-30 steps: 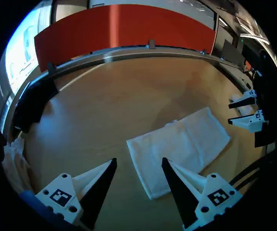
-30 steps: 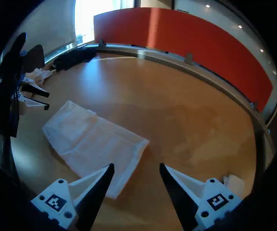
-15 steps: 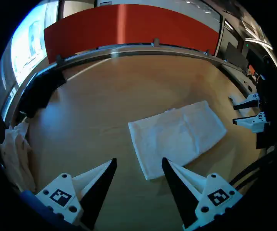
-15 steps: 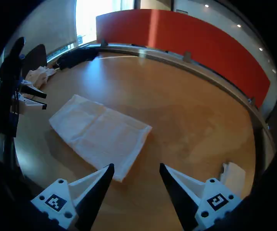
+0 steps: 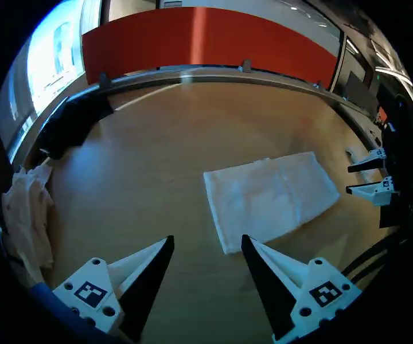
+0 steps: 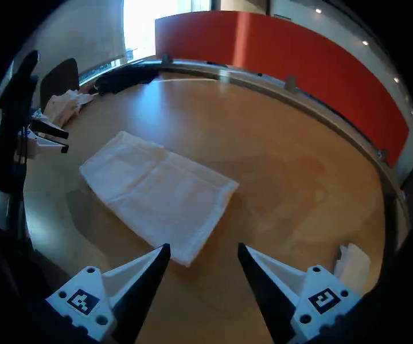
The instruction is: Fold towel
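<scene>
Towel (image 5: 269, 198) is noted lying flat on the wooden table (image 5: 149, 149) as a neat white rectangle, edges roughly squared. A faint crease is seen across its middle; whether it is already doubled cannot be told.

Left gripper (image 5: 206, 238): fingers spread wide, nothing between them, held above the table with the towel's near corner just ahead of its tips.

Right gripper (image 6: 203, 245): likewise agape and empty, and the towel's other near corner is seen just beyond its fingertips. Neither claw is in contact with the cloth.

Also recorded: a dark cloth (image 5: 71, 123) and a cream cloth pile (image 5: 26, 212) at the table's far left edge, well apart from the towel; red partition (image 5: 206, 40) behind.

Step judged: positioning before a fold, with no grasp made. The next move is judged to call for each gripper to be lowered onto its own corner, closed on the top layer, then both corners to be carried together over to the opposite edge. Uneven lift is judged likely to skew the fold.
</scene>
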A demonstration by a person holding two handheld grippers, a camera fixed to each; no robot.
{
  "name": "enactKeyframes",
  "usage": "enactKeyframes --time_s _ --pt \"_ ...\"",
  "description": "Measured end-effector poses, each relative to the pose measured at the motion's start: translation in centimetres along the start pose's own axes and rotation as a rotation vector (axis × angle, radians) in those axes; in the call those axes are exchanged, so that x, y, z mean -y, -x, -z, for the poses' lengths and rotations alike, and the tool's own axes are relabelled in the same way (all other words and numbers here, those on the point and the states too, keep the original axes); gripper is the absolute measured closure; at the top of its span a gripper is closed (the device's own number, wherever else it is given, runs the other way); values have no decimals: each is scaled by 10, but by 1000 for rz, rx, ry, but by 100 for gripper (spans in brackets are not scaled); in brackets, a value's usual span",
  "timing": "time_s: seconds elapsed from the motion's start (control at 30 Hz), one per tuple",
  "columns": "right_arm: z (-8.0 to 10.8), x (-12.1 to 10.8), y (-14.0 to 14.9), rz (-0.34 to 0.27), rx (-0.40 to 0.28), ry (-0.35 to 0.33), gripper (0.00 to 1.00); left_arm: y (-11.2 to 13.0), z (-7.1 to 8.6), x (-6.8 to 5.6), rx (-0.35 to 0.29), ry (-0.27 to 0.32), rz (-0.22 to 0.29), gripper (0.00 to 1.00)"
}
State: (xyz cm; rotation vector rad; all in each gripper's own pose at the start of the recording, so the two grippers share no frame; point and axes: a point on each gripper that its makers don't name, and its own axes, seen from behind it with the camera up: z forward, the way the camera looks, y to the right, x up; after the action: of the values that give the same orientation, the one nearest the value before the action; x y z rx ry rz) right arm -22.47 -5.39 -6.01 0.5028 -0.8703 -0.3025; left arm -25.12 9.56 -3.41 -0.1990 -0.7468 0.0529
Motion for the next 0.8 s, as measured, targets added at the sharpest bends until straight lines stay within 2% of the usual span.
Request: enactKeyframes --time_s 0.4,0.63,0.8 --pt "-11 10 7 100 45 -61 11 21 28 30 -7 -68 92 14" --pt "-20 17 22 136 93 -93 16 28 35 34 -7 -80 121 14" --pt "-23 19 28 145 109 -105 25 31 36 34 -4 -83 123 14"
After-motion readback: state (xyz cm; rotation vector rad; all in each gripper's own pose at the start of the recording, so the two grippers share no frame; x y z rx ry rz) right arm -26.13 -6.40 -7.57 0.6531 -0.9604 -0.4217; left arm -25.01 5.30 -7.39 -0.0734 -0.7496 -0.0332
